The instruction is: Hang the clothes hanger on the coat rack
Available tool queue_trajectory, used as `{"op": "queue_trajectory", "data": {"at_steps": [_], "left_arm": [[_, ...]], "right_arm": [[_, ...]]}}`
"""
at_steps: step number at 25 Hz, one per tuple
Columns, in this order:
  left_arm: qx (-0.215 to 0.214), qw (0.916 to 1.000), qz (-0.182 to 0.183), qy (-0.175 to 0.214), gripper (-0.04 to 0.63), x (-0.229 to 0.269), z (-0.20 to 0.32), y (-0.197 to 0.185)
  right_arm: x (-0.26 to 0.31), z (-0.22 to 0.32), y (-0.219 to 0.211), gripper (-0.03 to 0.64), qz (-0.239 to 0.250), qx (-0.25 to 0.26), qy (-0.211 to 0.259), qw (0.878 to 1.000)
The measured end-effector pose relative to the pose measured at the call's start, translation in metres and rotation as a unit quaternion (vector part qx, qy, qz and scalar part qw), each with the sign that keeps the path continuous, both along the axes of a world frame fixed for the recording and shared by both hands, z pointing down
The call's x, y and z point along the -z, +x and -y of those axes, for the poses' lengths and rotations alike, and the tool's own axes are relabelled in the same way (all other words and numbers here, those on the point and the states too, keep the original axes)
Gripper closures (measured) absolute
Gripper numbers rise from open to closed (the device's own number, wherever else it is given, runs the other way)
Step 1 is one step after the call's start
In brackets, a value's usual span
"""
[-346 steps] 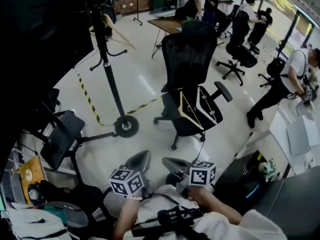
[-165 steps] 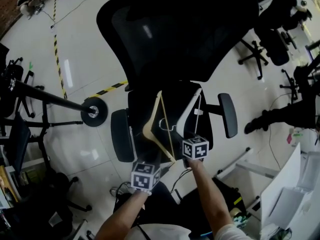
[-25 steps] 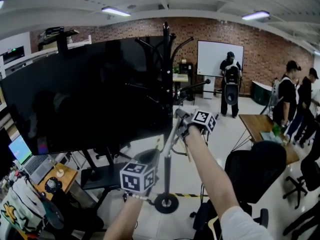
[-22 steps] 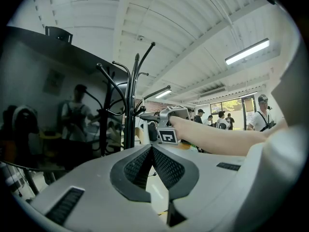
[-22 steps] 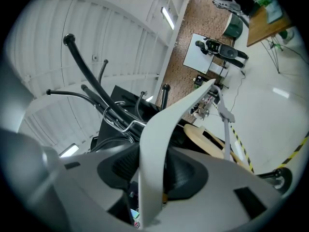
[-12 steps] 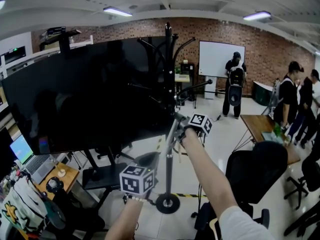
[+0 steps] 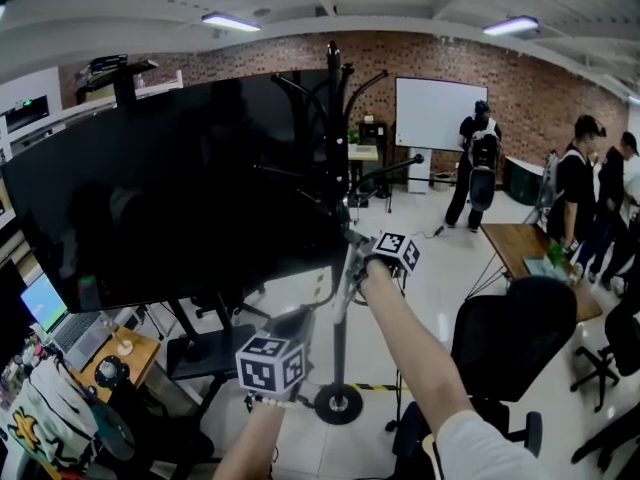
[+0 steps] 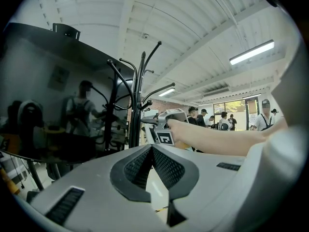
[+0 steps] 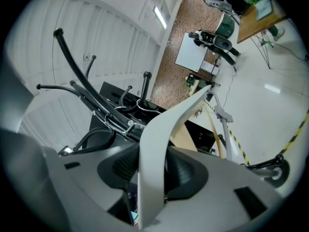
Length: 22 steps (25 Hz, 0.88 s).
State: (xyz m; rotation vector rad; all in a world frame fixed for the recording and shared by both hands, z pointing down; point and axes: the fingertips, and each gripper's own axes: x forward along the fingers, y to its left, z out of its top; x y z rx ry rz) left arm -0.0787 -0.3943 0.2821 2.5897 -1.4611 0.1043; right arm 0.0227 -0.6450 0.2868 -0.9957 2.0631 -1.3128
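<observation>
Plainly, the right hand-held gripper [image 9: 153, 154] is clamped on the clothes hanger [image 9: 166, 124], its jaws set fairly wide with both dark pads pressed against one broad, flat shoulder of it. That shoulder looks pale, almost grey-white, and sweeps up and away from the jaws in a gentle curve. Beyond it, farther from the jaws, a thin wood-coloured bar slants down. The surface between the bar and the shoulder is tan.

Just ahead of the jaws and to their left, a thin bright wire hook [image 9: 126, 124] lies in among the curved black arms of the coat rack [image 7: 338, 358]. I cannot tell whether it rests on an arm. In the head view the hanger shows only as a pale strip dropping from this hand-held gripper, right against the rack's black pole. The rack's round base sits on the floor [image 7: 440, 268] well below the gripper.

The left hand-held gripper [image 8: 152, 148] is lower and closer to the person. The tips of its jaws are pressed together and nothing is between them. Its own view looks forward at the right forearm and, beyond that, the rack's arms.

A large black screen [image 7: 170, 188] fills the space to the left of both grippers. A whiteboard [image 7: 432, 113] stands far ahead of them against a brick wall.
</observation>
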Motion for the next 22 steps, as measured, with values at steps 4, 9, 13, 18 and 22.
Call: {"op": "queue_trajectory", "data": {"at_steps": [4, 9, 13, 18, 22], "left_arm": [[0.002, 1.0000, -0.001, -0.004, 0.606, -0.005, -0.002, 0.000], [0.003, 1.0000, -0.001, -0.007, 0.606, -0.006, -0.005, 0.000], [0.000, 1.0000, -0.002, -0.006, 0.606, -0.007, -0.009, 0.002], [-0.007, 0.9999, -0.006, -0.005, 0.607, -0.007, -0.016, 0.004], [-0.015, 0.9998, -0.010, -0.004, 0.606, -0.006, -0.025, 0.009]], "right_arm": [[-0.004, 0.001, 0.002, 0.420, -0.026, -0.011, -0.004, 1.000], [-0.004, -0.002, -0.001, 0.416, -0.049, -0.005, -0.007, 0.999], [-0.001, -0.006, -0.006, 0.359, -0.051, 0.011, -0.002, 0.999], [0.002, -0.019, 0.000, 0.357, -0.055, 0.003, 0.000, 0.998], [0.008, -0.028, 0.010, 0.357, -0.058, -0.009, 0.008, 0.998]]}}
